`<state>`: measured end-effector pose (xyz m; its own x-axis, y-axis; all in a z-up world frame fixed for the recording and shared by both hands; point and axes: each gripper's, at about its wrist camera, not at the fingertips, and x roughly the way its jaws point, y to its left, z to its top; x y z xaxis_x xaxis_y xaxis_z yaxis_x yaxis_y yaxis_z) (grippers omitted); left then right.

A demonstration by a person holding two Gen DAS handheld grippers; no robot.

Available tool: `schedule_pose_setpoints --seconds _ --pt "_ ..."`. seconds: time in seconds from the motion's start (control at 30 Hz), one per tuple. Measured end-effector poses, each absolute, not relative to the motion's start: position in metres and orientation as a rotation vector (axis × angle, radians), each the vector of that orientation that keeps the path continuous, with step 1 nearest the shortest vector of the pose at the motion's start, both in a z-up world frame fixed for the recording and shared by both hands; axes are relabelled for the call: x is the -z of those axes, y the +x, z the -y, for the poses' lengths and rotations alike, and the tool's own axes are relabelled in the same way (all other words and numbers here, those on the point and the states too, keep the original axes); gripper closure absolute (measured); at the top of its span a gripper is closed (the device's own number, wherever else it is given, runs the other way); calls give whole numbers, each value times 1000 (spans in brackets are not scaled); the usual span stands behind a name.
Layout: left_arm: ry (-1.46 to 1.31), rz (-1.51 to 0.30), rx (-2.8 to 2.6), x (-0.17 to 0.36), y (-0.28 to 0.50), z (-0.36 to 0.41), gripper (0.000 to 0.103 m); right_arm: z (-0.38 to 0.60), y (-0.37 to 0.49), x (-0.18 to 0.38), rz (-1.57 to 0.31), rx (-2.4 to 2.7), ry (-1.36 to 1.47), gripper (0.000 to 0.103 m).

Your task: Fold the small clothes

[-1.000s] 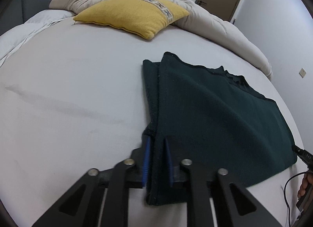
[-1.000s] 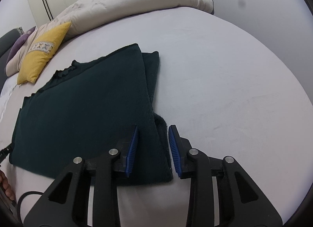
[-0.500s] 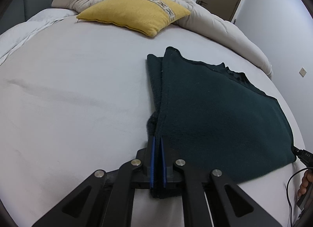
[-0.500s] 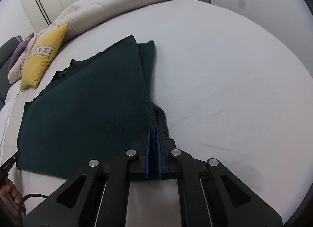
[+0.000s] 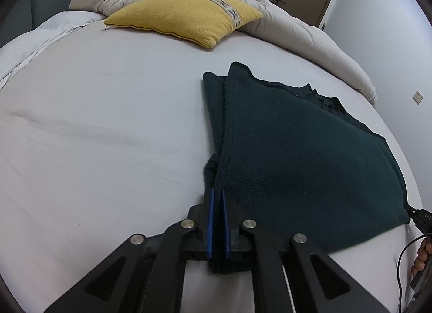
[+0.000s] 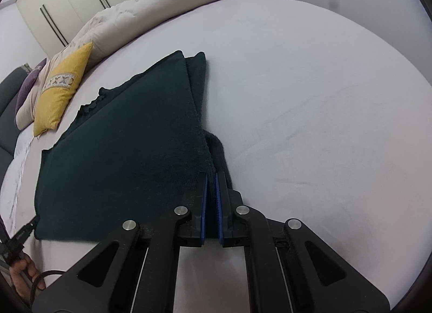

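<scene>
A dark green knitted garment (image 5: 297,156) lies flat on the pale bed sheet (image 5: 94,137), with a sleeve folded in along its left side. My left gripper (image 5: 217,194) is shut on the near left corner of it, the blue pads pinching the fabric edge. Seen from the right wrist, the same dark green garment (image 6: 129,156) spreads to the left, and my right gripper (image 6: 211,178) is shut on its near right corner. The cloth between both pairs of pads is thin and partly hidden.
A yellow cushion (image 5: 186,18) and a rolled beige duvet (image 5: 302,32) lie at the far end of the bed. The person's hand holding a cable (image 6: 21,272) shows at the lower left of the right wrist view. White wardrobes and a brown door stand behind.
Both grippers closed onto the garment's near corners: the right from clearly open, the left from slightly open. Both then stayed clamped with little motion.
</scene>
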<state>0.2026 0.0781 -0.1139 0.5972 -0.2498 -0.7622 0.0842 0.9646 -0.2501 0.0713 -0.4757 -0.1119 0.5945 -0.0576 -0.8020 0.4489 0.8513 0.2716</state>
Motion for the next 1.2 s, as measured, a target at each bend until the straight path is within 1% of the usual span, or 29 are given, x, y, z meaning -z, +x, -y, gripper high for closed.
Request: schedule_pose_setpoints --seconds 0.17,0.27,0.33,0.37,0.4,0.43,0.47,0.5,0.53,0.57,0.63,0.77,0.9,1.03,1.07,1.1,1.13,1.17,1.2 --pt "-181 -914 195 113 202 -77 95 480 74 119 -900 291 492 99" --pt "-189 -918 198 113 201 -79 92 479 78 115 -902 276 480 97" --pt "-204 -927 201 112 201 -82 89 479 77 112 -901 275 481 96" --pt "-215 -930 197 110 200 -84 82 478 76 110 -908 284 475 95" --pt "-225 -928 186 106 198 -87 75 477 74 104 -910 319 455 87" --pt "-234 -919 172 101 196 -90 74 476 70 98 -901 349 443 75" --pt "-247 -896 158 93 192 -94 73 477 66 90 -877 389 434 69" --pt "-245 -869 145 86 189 -96 73 478 61 81 -841 431 432 57" --pt "-232 -839 140 77 189 -95 73 479 58 69 -786 443 440 56" --pt "-206 -814 148 67 191 -89 73 478 59 62 -759 422 447 56" --pt "-177 -804 180 60 202 -75 73 469 79 52 -761 314 460 56" --pt "-66 -775 252 51 244 -16 72 435 141 57 -794 48 503 56" --pt "-5 -765 280 54 290 28 69 401 211 87 -869 -96 583 56" --pt "31 -838 252 83 331 46 69 384 260 118 -934 -152 651 56" --pt "47 -869 240 97 337 46 68 384 270 125 -939 -149 658 58" --pt "14 -876 254 110 340 38 66 384 273 130 -930 -146 666 63" --pt "-41 -862 277 112 338 30 66 392 278 136 -916 -154 698 73" --pt "-119 -861 306 112 340 17 67 406 279 141 -901 -150 743 80" --pt "-145 -867 319 112 342 13 68 419 280 145 -892 -131 767 92"
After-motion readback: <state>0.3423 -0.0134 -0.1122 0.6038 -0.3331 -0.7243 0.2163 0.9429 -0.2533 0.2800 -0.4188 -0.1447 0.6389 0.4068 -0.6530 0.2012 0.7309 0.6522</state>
